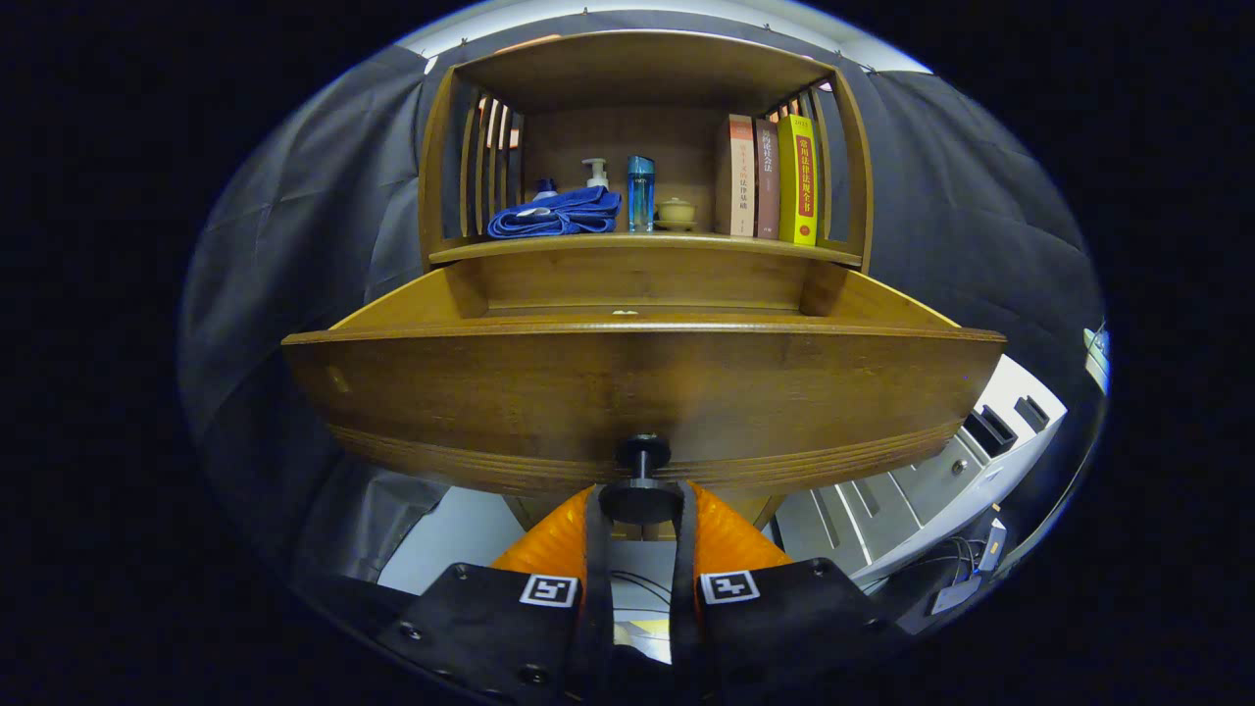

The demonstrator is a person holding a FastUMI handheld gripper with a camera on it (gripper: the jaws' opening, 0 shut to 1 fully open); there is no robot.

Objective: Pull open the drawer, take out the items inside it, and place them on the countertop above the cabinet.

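Between gripper (641, 510) fingers, drawer knob (641, 487)

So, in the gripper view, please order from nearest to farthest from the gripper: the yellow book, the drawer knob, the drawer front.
1. Drawer knob: between the fingers of the gripper, which appear closed on it.
2. Drawer front: just behind the knob.
3. Yellow book: far beyond, on the shelf, rightmost of the books.

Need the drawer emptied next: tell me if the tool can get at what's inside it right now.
Probably not yet. The tool sits closed around the drawer knob, below the drawer front, which hides the inside. It must release and rise over that front first.
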